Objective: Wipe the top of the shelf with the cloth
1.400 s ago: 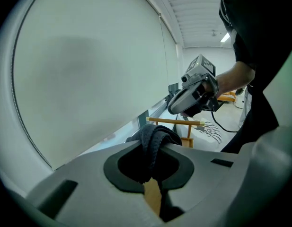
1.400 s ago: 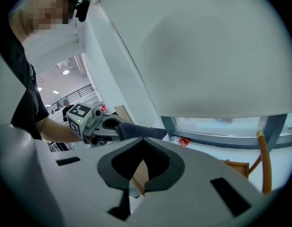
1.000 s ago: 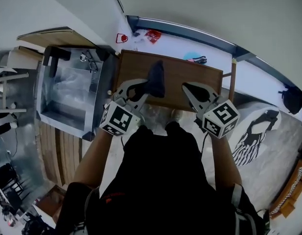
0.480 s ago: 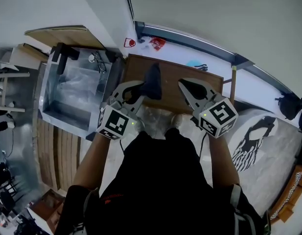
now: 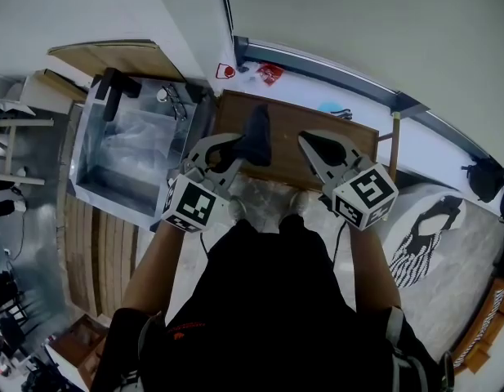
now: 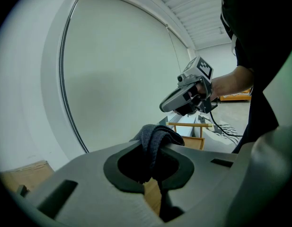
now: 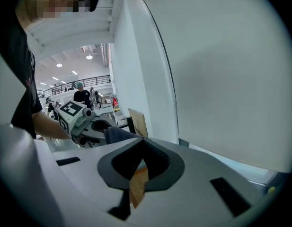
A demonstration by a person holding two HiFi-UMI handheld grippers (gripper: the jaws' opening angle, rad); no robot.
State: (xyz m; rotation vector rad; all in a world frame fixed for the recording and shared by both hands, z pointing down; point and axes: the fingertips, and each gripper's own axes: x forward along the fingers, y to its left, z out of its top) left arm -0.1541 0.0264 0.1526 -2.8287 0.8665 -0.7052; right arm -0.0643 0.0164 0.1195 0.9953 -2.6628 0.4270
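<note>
Shelf top (image 5: 296, 117): bare for you from cloth (image 5: 257, 131) to right edge | left edge: metal bin (image 5: 113, 196) just beside | far edge: wall (image 5: 358, 31) blocks you

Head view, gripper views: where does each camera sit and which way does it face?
Head view: on the head, steeply down at the shelf; shows torso, arms, left tongs, right tongs.
Left gripper view: on the left tongs, toward the wall past the clamped cloth; shows the right forearm.
Right gripper view: on the right tongs, toward the wall; shows the left forearm.
Shared: the cloth, in all three.
</note>
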